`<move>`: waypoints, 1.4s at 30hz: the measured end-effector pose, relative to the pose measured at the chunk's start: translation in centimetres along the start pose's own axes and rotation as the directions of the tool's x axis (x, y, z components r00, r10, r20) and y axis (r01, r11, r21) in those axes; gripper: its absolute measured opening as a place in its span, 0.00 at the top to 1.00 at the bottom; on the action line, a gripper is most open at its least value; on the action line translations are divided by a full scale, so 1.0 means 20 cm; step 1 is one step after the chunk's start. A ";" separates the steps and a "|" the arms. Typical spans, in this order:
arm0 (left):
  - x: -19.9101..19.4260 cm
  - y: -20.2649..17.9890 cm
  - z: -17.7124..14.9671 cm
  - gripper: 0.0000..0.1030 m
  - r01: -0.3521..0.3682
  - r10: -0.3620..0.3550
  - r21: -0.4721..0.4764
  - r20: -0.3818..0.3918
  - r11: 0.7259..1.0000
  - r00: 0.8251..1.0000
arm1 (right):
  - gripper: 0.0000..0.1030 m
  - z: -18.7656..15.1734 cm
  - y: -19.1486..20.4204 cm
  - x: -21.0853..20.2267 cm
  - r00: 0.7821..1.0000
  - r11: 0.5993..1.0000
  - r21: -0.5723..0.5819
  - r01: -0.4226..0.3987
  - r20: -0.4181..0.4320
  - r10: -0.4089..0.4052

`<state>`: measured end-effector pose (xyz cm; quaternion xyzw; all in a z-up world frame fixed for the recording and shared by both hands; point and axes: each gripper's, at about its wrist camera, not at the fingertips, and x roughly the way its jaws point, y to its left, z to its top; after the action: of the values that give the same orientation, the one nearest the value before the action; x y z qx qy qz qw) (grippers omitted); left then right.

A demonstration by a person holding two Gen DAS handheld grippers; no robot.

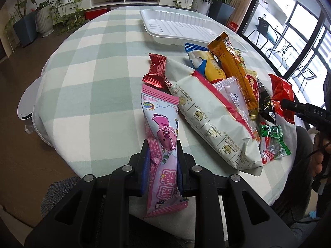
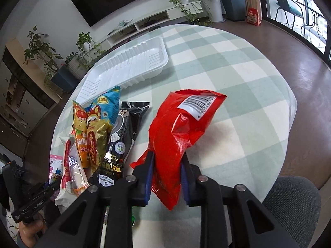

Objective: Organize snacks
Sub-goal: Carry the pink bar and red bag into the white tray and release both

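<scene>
**Inspector:** Nearest the lens first, please.

**Operator:** Closest to me are my own claws. My left gripper [image 1: 162, 161] is clamped tight on the pink snack packet [image 1: 160, 144], blue pads pressing both its sides; the packet stands up between the fingers, lifted off the table [image 1: 99, 78]. My right gripper [image 2: 167, 171] has its pads against the red snack bag [image 2: 178, 136], which is pinched and crumpled at its lower part, barcode end uppermost.

**Inspector:** Now the scene, largest item down. Use the tray as reference.

**Operator:** The table, round, under a green-and-white checked cloth, carries everything. The white plastic tray [image 1: 175, 26] sits at its far side, nothing in it that I can see. Just nearer me than the tray lies the snack pile [image 1: 227, 86]. Its biggest piece is the pale green bag [image 1: 211, 119], lying lengthwise toward me. The orange stick packet [image 1: 233, 66] leans against the tray's near edge, with the blue-and-yellow packet [image 1: 204, 64] touching it on the left. The black packet [image 2: 124, 136] lies on the pile's right flank. The dark red foil packet [image 1: 156, 72] sits at the pile's left edge, apart from the tray. The green-and-red sachet [image 1: 271, 142] is farthest from the tray, at the pile's near right corner.

**Inspector:** Both held packets relative to the tray?

**Operator:** Well short of it, on my side of the pile.
</scene>
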<state>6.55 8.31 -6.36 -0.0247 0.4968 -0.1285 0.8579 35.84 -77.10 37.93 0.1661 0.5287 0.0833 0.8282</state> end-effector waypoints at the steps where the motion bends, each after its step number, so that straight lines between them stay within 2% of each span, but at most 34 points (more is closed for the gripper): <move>1: -0.01 0.00 0.00 0.81 0.005 -0.005 -0.001 0.005 1.000 1.000 | 0.76 0.00 0.00 -0.01 1.000 1.000 -0.002 0.001 0.006 -0.001; 7: -0.03 0.00 -0.01 0.82 0.023 -0.023 -0.001 0.016 1.000 1.000 | 0.77 0.00 0.01 -0.06 0.999 1.000 -0.024 0.009 0.042 -0.008; 17: -0.14 0.07 0.00 0.82 0.099 -0.093 -0.077 0.069 0.992 0.993 | 0.77 -0.01 -0.01 -0.12 0.998 1.000 -0.013 0.006 0.064 -0.005; 25: -0.24 0.14 0.13 0.82 0.147 -0.134 -0.101 0.129 0.984 0.983 | 0.77 0.03 -0.07 -0.14 0.996 1.000 -0.009 0.029 0.085 -0.028; 31: -0.25 0.26 0.36 0.82 0.156 -0.136 -0.107 0.171 0.982 0.976 | 0.77 0.20 -0.19 -0.22 0.984 0.995 -0.013 0.094 0.152 -0.091; 35: -0.28 0.27 0.61 0.82 0.132 -0.119 -0.053 0.203 0.990 0.972 | 0.77 0.39 -0.21 -0.26 0.974 0.992 -0.048 0.119 0.198 -0.108; 38: -0.26 0.23 0.81 0.82 0.129 -0.124 -0.010 0.211 0.992 0.970 | 0.77 0.55 -0.15 -0.22 0.974 0.989 -0.106 0.101 0.212 -0.077; 42: -0.16 0.15 1.08 0.82 0.124 -0.128 0.032 0.199 0.992 0.972 | 0.77 0.76 0.02 -0.08 0.984 0.978 -0.203 0.045 0.178 -0.008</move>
<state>24.13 10.21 6.73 -0.0609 0.4038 -0.1844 0.8940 48.92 -80.03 45.30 0.0790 0.4440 0.1114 0.8855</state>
